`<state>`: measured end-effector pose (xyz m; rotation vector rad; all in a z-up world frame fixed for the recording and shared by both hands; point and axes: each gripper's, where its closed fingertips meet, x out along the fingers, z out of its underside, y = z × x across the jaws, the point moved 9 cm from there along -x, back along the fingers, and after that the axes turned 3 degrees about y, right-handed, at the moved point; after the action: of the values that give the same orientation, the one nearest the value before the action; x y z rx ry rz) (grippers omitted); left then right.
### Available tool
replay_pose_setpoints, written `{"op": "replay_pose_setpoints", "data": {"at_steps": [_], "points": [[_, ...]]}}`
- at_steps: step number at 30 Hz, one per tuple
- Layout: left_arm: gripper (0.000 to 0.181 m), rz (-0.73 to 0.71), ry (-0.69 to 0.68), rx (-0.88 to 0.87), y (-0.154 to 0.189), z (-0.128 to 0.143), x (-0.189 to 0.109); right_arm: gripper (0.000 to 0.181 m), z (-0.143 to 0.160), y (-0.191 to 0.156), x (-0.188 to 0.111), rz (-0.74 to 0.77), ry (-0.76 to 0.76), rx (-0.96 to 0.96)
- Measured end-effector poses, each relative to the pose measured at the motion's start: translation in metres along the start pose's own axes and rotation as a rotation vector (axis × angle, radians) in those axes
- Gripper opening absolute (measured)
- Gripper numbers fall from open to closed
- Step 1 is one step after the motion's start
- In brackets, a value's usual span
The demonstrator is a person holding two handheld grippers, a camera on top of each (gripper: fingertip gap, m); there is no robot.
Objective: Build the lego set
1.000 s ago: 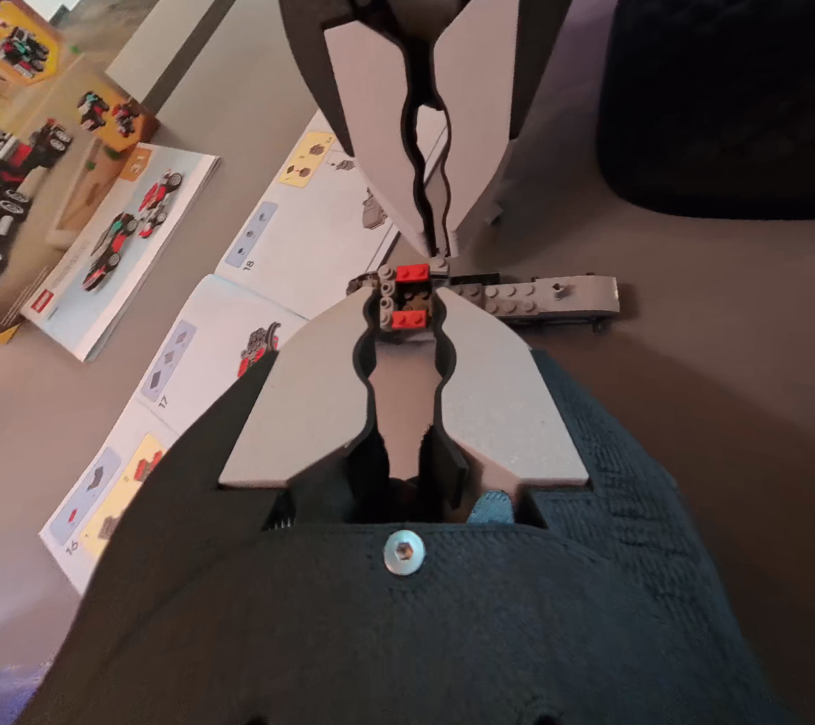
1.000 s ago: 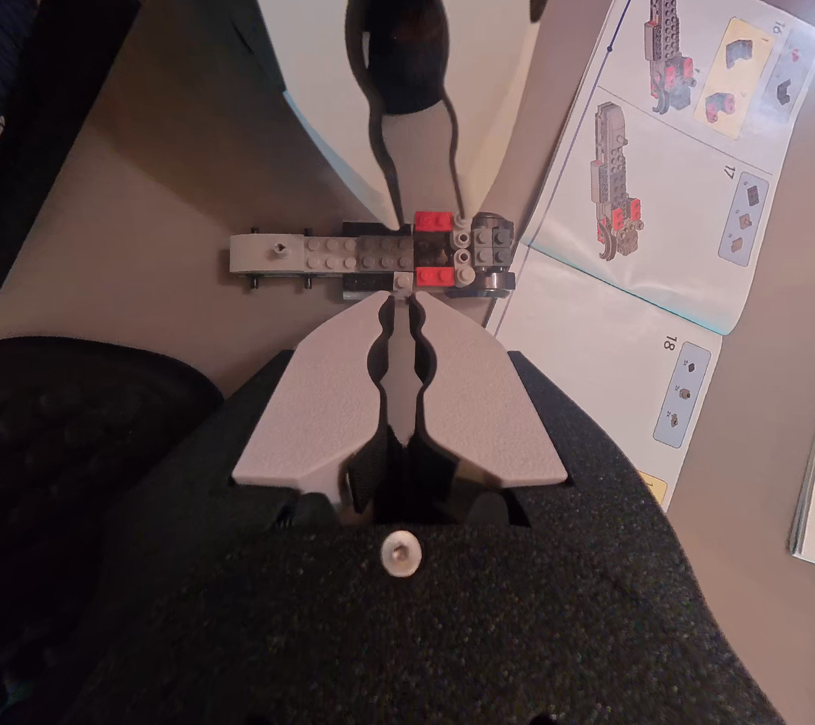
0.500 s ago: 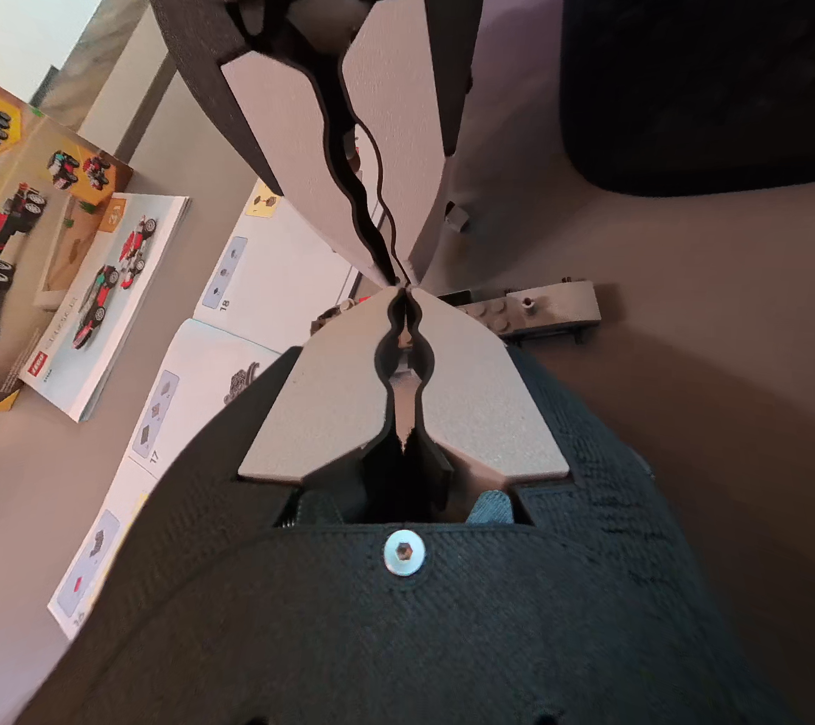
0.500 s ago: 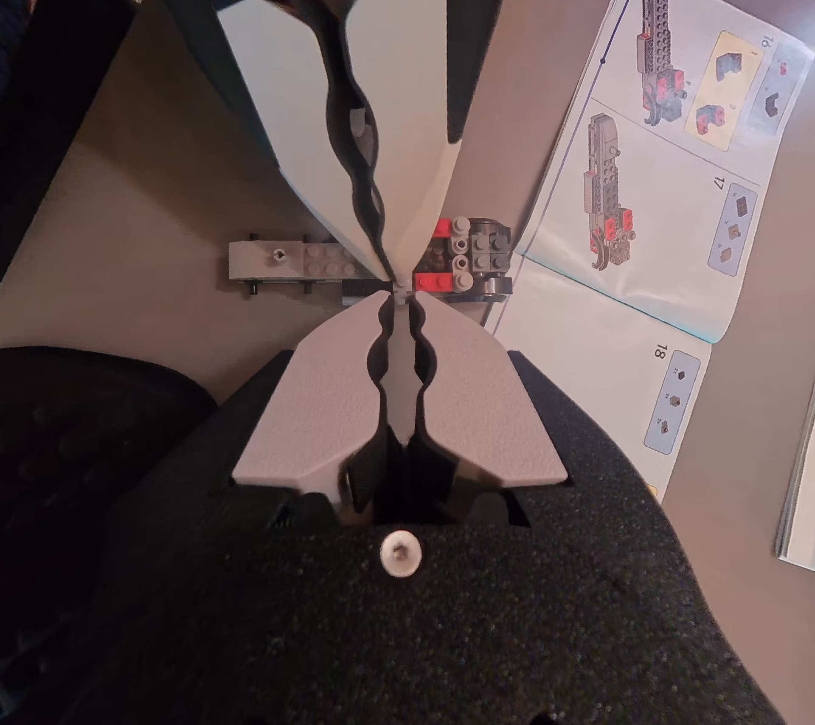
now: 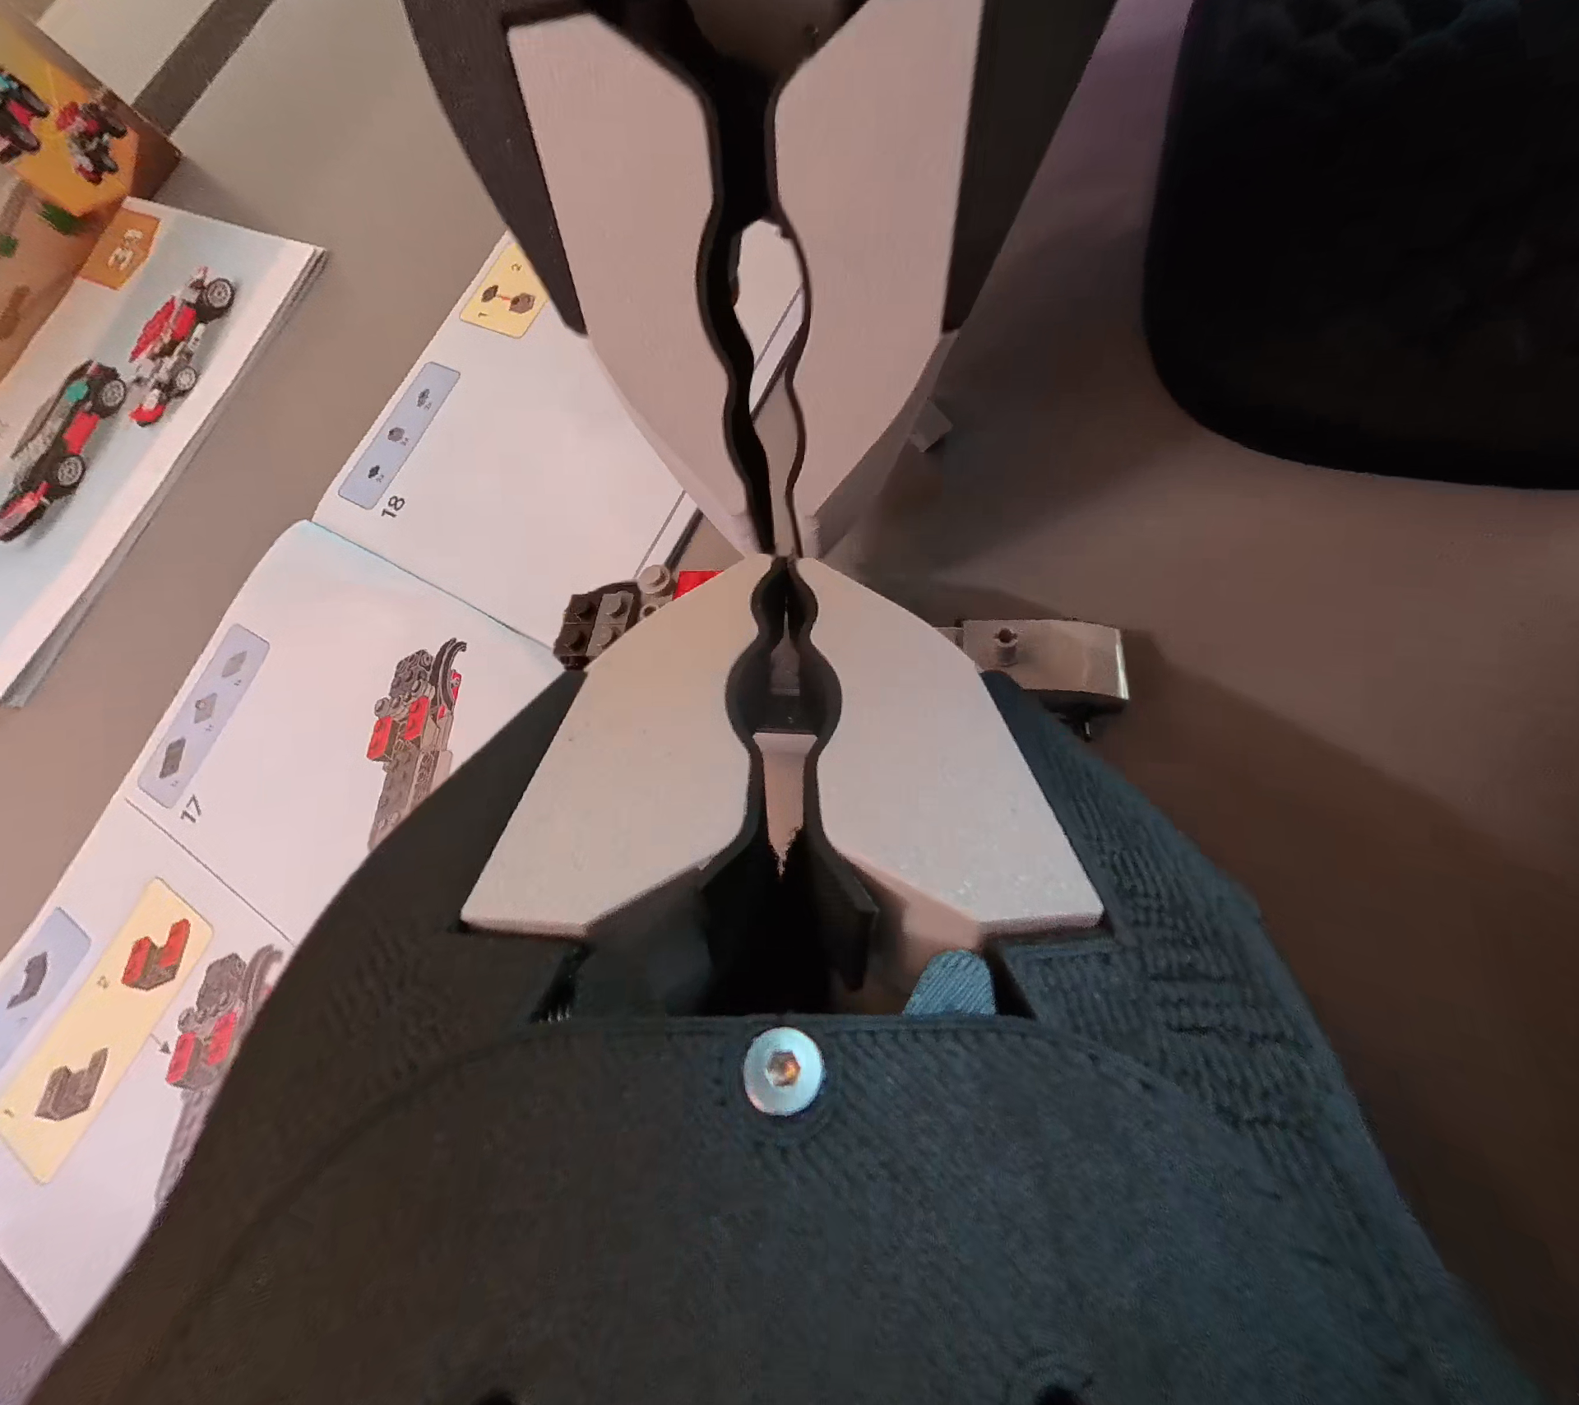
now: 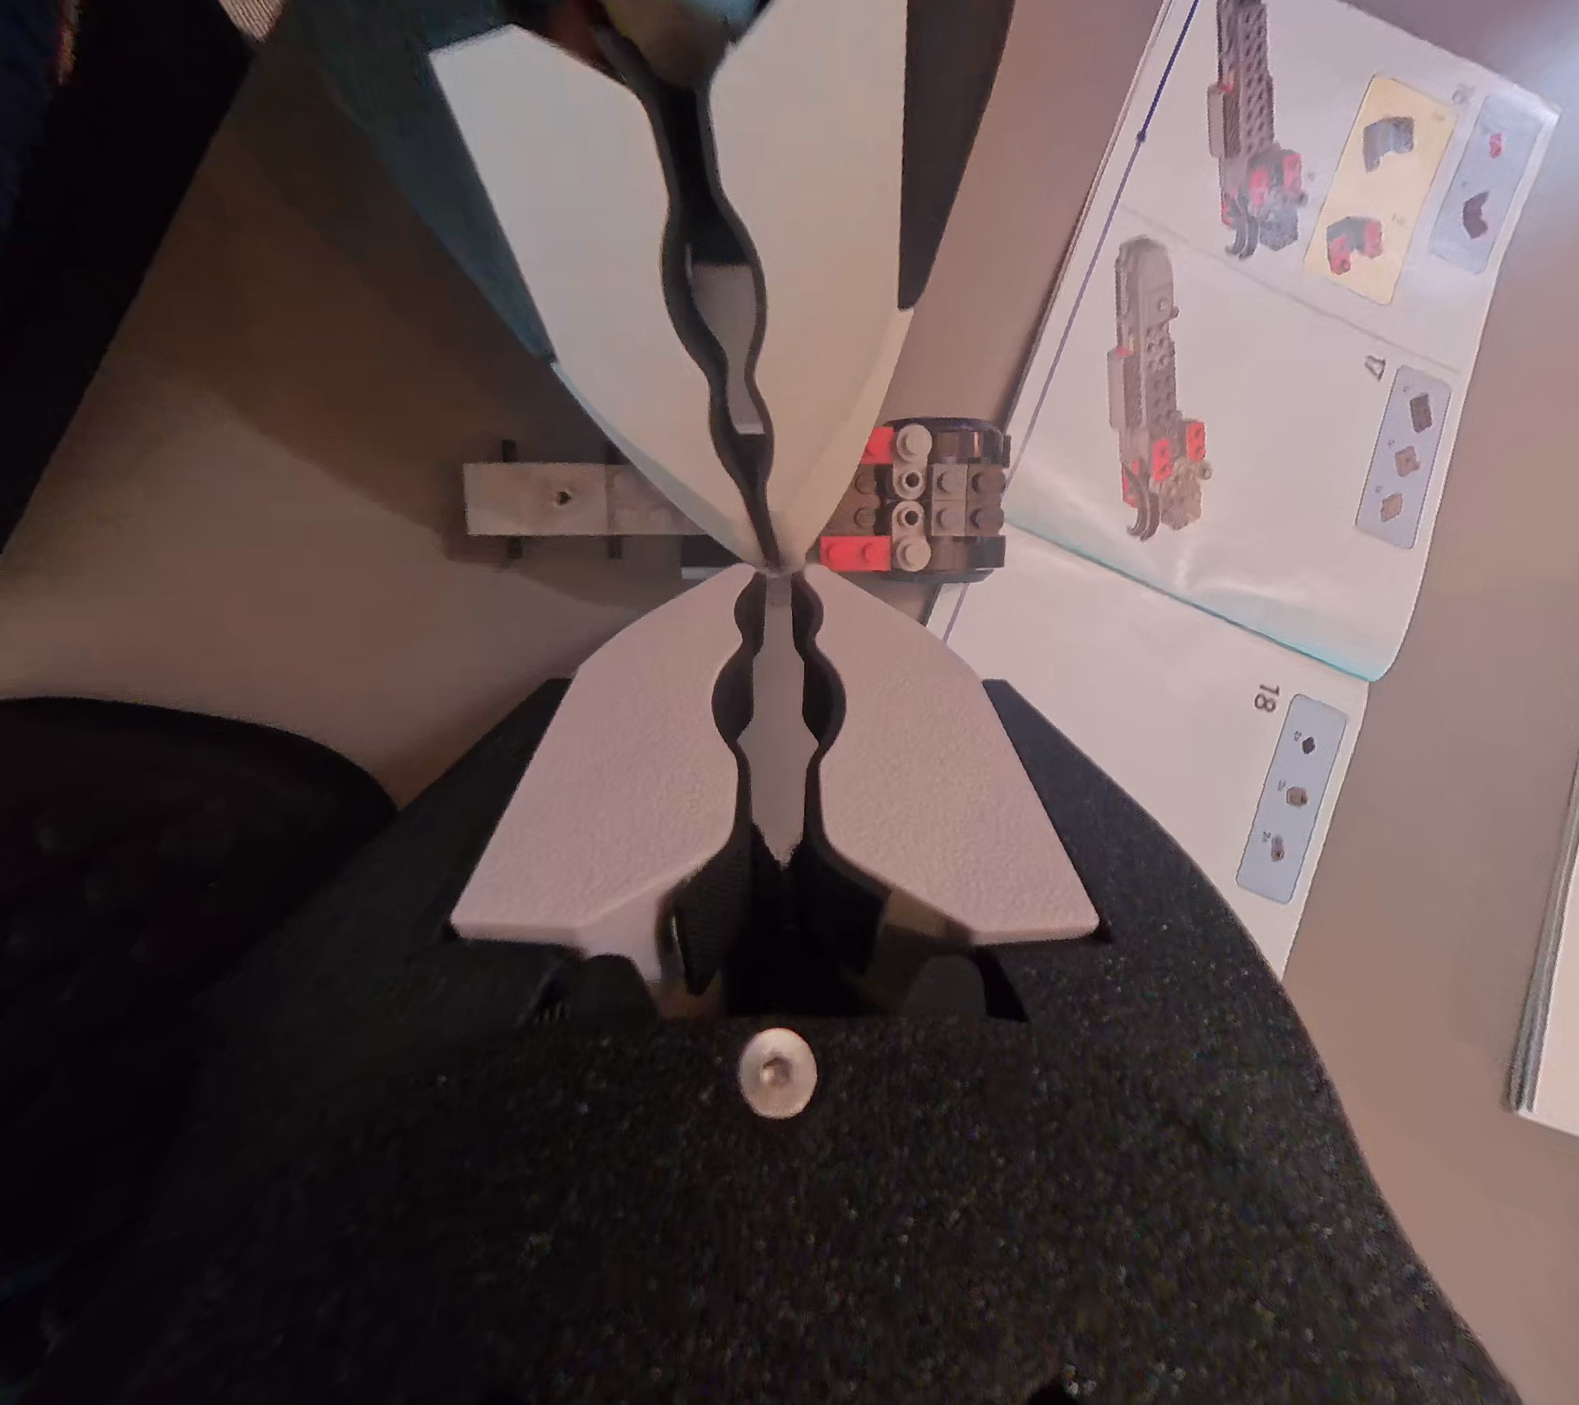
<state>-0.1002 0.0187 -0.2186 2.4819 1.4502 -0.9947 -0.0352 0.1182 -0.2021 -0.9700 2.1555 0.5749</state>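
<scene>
A long grey and black lego build with red bricks lies on the table. Its dark studded end and light grey end stick out past my left gripper, which is shut just above its middle. In the right wrist view, the build lies across behind the tips. My right gripper is shut on a small pale grey piece at its very tips. The two grippers meet tip to tip over the build. The right gripper reaches in from the top of the left wrist view. The build's middle is hidden.
An open instruction booklet lies under the build's dark end and also shows in the right wrist view. A second booklet and the set's box lie far left. A black padded case stands right. Less than 4 cm separates the two grippers' tips.
My left gripper was open around the red-brick end of the build a second ago; it has shut and shifted along the build. The right gripper stays shut, tips still at the build.
</scene>
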Motion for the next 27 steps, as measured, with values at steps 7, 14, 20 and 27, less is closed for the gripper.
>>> {"op": "replay_pose_setpoints", "data": {"at_steps": [7, 14, 20, 27], "points": [[0.000, -0.004, 0.008, -0.025, -0.002, 0.006, -0.007, 0.007, 0.003, 0.004, 0.003, 0.021, 0.033, 0.044], [0.001, -0.033, 0.022, -0.031, -0.004, 0.008, -0.011, 0.011, 0.004, -0.001, 0.006, 0.086, 0.144, 0.047], [0.013, -0.085, 0.054, -0.071, -0.009, 0.010, -0.024, 0.010, 0.003, -0.002, 0.004, 0.139, 0.195, 0.026], [0.042, -0.112, -0.015, -0.067, -0.014, 0.016, -0.026, 0.002, 0.001, -0.008, 0.006, 0.138, 0.243, 0.020]]}}
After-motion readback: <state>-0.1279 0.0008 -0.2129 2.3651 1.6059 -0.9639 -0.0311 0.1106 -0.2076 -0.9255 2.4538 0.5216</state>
